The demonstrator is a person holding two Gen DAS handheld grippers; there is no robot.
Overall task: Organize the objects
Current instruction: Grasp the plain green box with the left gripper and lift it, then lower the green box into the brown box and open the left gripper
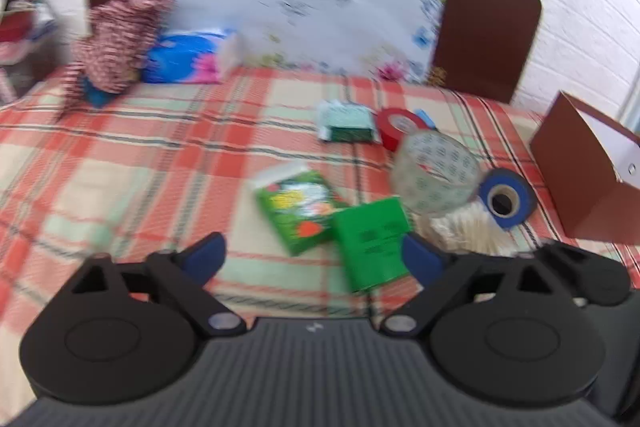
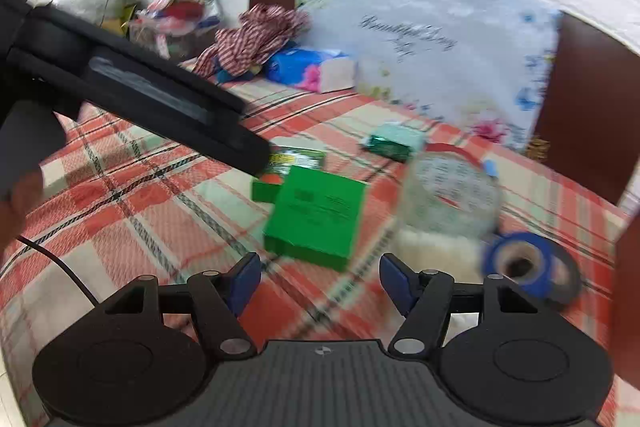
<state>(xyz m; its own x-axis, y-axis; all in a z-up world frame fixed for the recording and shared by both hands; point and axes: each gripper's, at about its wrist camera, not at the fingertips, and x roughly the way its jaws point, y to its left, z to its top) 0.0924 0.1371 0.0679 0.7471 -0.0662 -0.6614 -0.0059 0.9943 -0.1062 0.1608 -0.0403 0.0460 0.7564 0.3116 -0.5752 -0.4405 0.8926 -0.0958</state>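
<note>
Risk: both grippers, left gripper point(image 1: 314, 259) and right gripper point(image 2: 320, 281), fingers spread, empty. Plain green cardboard box point(image 2: 318, 217) at 12 o'clock, overlapping printed green carton point(image 1: 298, 213); clear tape roll point(image 2: 450, 195) crowds at 2 o'clock; a pinch may snag both.

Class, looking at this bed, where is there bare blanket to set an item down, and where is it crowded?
Free: the plaid blanket left of the green boxes, in front of the striped cloth. Crowded: the right side, around the clear tape roll, blue tape and brown box.
</note>
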